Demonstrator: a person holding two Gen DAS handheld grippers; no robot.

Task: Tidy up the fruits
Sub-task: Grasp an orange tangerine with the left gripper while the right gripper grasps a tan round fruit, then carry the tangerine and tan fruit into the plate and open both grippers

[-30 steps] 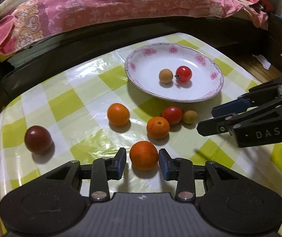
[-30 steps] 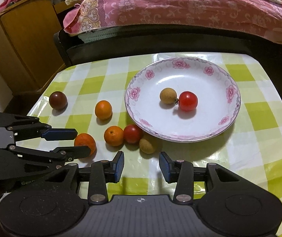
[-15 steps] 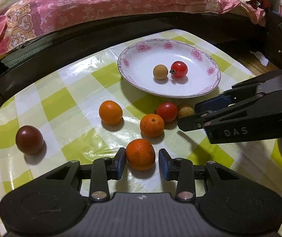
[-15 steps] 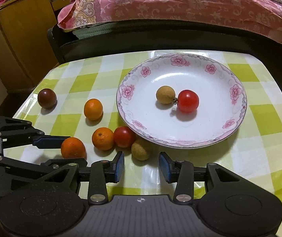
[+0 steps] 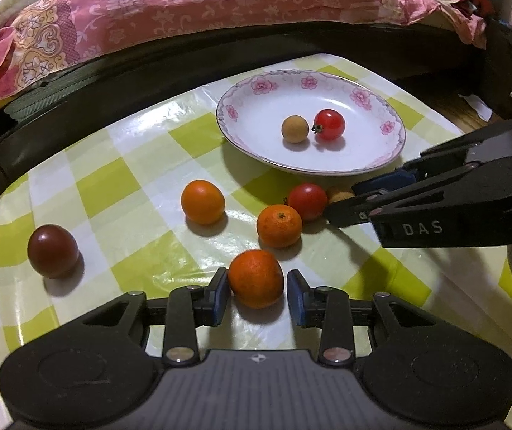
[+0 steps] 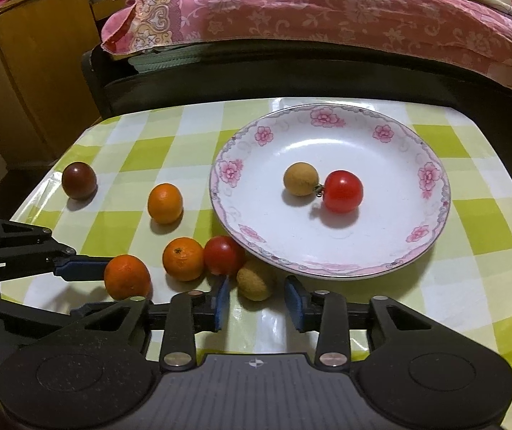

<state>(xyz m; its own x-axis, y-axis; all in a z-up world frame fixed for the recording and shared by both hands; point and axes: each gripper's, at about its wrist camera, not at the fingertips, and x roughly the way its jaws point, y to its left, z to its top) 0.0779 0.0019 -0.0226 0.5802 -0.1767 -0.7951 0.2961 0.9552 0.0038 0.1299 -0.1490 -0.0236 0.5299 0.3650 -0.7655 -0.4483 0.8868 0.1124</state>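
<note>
On the checked tablecloth [image 5: 130,186], the left gripper [image 5: 257,288] has fingers apart, flanking an orange [image 5: 256,277] with slim gaps each side. Beside the plate [image 6: 431,222] rim, the right gripper [image 6: 256,301] is likewise spread around a tan longan [image 6: 254,283], a red tomato [image 6: 223,254] just beyond its left finger.

checked table [image 6: 478,229], floral plate [image 6: 431,175], three oranges [image 5: 202,202], tomatoes [image 5: 307,201], longan [image 6: 254,283]
</note>
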